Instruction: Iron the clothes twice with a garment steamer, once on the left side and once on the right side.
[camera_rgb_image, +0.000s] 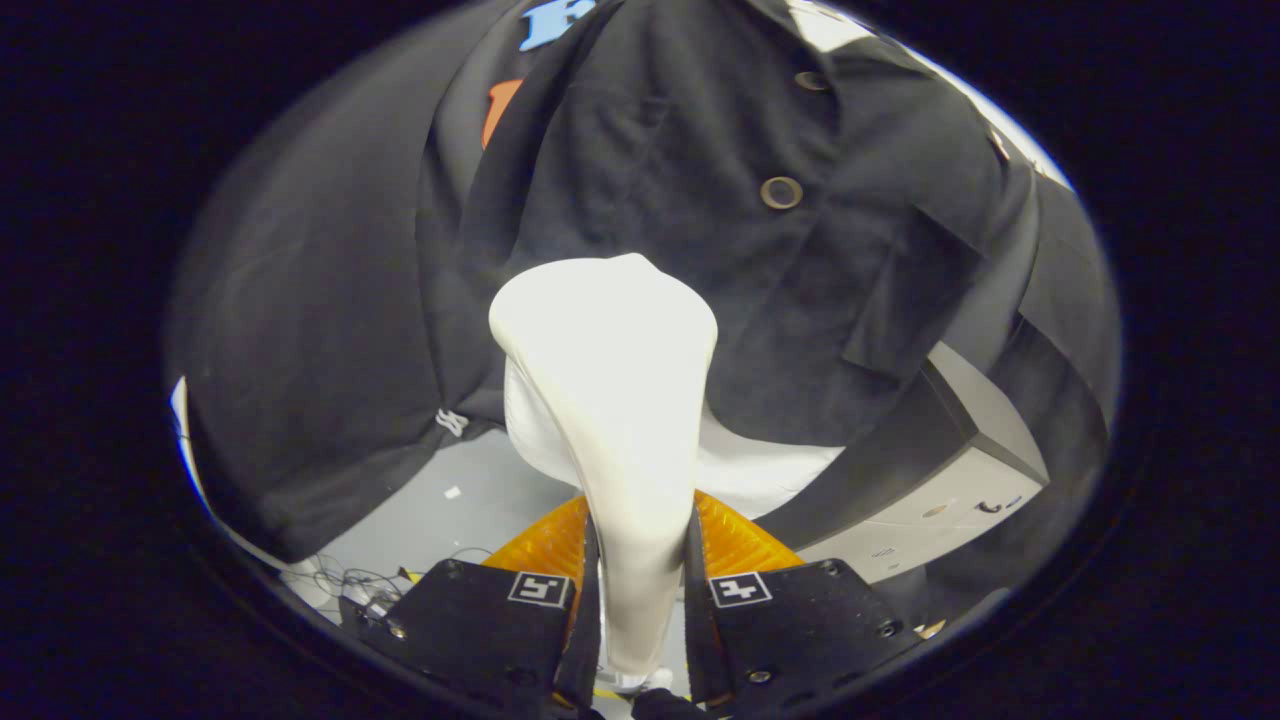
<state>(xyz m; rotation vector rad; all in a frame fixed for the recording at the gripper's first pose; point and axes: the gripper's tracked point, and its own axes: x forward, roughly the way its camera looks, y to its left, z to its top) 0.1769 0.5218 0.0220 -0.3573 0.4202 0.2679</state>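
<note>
My gripper (640, 560) is shut on the handle of a white garment steamer (615, 380), both fingers pressing on its narrow neck. The steamer's wide head rises ahead of the fingers and lies against a black buttoned shirt (700, 150) that hangs just beyond. The head sits at the shirt's lower middle, below a round brown button (781, 192) on the placket. A chest pocket (905, 300) lies to the right of the head. White cloth (760, 470) shows under the shirt's hem behind the steamer.
A grey box-like unit (940, 480) stands low on the right behind the shirt. Grey floor (470, 490) with loose cables (345, 580) lies below on the left. Black cloth hangs to the left of the shirt.
</note>
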